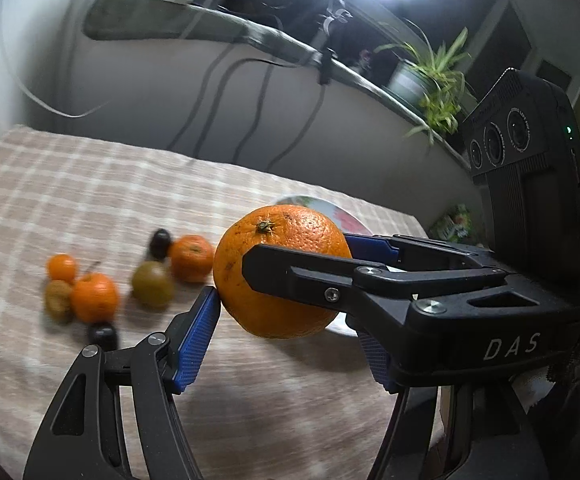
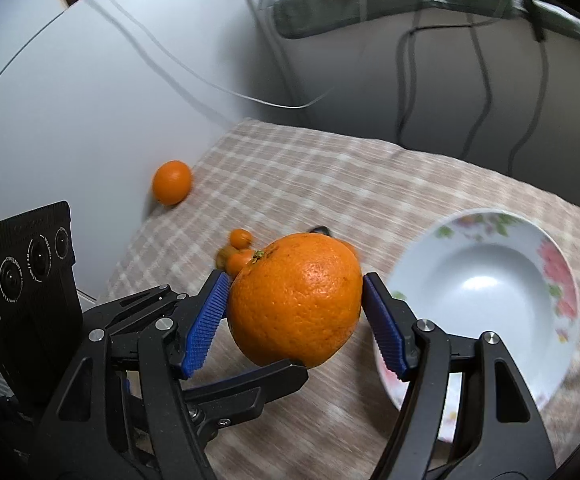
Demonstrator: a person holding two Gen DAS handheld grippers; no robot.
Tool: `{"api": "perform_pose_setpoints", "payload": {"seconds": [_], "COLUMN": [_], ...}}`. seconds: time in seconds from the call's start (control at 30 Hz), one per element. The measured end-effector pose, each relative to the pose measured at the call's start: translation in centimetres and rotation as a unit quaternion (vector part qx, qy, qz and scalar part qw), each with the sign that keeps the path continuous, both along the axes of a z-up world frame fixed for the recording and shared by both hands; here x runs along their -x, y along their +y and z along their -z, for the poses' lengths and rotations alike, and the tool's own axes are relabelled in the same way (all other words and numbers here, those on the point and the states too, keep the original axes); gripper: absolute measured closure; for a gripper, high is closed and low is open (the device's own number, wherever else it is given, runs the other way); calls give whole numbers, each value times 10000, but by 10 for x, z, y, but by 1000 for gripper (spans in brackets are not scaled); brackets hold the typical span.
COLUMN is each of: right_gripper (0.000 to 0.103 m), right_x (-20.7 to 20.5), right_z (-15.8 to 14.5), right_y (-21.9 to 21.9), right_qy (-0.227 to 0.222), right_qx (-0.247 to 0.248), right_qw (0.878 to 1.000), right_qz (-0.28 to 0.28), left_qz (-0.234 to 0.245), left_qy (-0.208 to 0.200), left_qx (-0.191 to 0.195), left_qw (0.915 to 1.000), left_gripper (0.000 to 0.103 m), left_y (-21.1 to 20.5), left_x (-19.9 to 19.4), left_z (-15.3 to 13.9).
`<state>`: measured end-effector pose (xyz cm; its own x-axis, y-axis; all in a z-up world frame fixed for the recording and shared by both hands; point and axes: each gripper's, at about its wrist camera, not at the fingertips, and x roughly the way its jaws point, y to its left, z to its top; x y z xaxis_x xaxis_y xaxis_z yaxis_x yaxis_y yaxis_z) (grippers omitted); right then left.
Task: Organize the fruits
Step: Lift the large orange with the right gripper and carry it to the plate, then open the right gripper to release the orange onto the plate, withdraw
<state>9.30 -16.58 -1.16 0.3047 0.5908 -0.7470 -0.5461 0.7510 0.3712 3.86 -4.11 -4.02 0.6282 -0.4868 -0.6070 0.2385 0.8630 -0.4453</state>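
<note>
Right wrist view shows your right gripper [image 2: 294, 316] and left gripper [image 1: 290, 320] both clamped around the orange [image 2: 294, 300]: firm, rounded, slippery-skinned, so keep your pads at its widest girth.

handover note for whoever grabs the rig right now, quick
Left gripper and right gripper: both shut on the same large round orange, held above the checked beige tablecloth.
White floral-rimmed bowl: empty, right of the orange in the right wrist view.
Small fruits, orange, green and dark: clustered loose on the cloth; one small orange sits by the wall.
Done: nothing in the bowl.
Left: probably the orange, then the rest.
</note>
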Motion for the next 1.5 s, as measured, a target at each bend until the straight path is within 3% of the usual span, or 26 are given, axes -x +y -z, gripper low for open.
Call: {"api": "perform_pose_setpoints", "payload": {"seconds": [0.37, 0.9, 1.1, 1.2, 1.23, 1.5], "right_gripper": [32, 32, 31, 20, 10, 9], "right_x": [2, -2, -1, -2, -3, -6], "right_z": [10, 23, 21, 16, 14, 1], "right_y": [-49, -62, -62, -67, -69, -94], "right_qy": [101, 262, 35, -170, -236, -538], "right_qx": [-10, -58, 158, 284, 370, 336], "right_qw": [9991, 9984, 9983, 9968, 9954, 9894], "right_qz": [401, 489, 560, 729, 855, 1304], "left_qz": [443, 531, 558, 534, 526, 482], "left_qy": [117, 248, 233, 178, 172, 122], "left_qx": [-135, -234, -289, -314, -311, -339], "left_qw": [9989, 9980, 9978, 9979, 9980, 9982], "left_gripper": [36, 36, 39, 39, 39, 39], "left_y": [-41, -52, -54, -53, -52, -47], "left_x": [-6, -12, -11, -10, -10, -7], "left_z": [6, 15, 15, 13, 13, 12]}}
